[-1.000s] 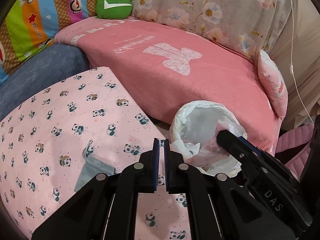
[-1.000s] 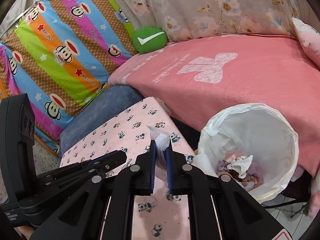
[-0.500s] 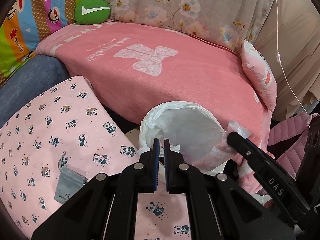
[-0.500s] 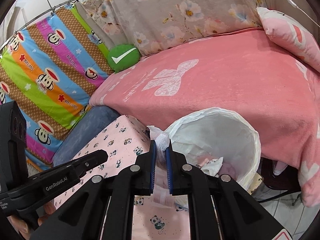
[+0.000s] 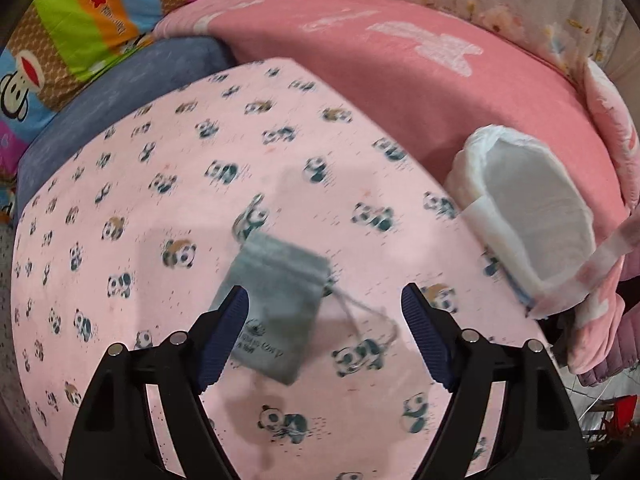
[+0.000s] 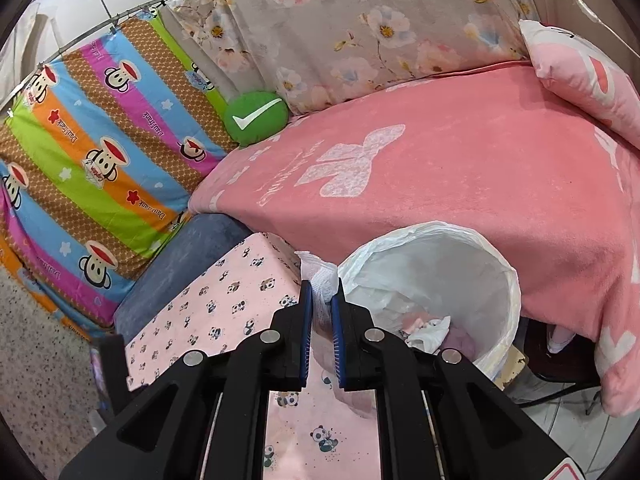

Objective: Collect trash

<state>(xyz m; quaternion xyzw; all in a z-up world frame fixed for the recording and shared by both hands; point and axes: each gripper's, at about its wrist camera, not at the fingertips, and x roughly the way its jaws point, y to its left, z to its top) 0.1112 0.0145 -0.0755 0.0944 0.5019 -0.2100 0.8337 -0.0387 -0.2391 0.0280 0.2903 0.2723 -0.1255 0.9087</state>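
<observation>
White check mark on green round cushion (image 6: 256, 117), upper centre of right wrist view. "Paul Frank" repeated along stripes of monkey-print striped cloth (image 6: 100, 168), left side. Partly legible print ending "Corp" on grey drawstring pouch (image 5: 276, 312), lower centre of left wrist view; rest blurred.

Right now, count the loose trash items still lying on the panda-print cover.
1: a grey drawstring pouch lies on the panda-print cover, between the opening left gripper's fingers, untouched. The grippers' bodies may hide more.

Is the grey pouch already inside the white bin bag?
No, the grey pouch lies on the panda-print cloth, beside the white bin bag.
</observation>
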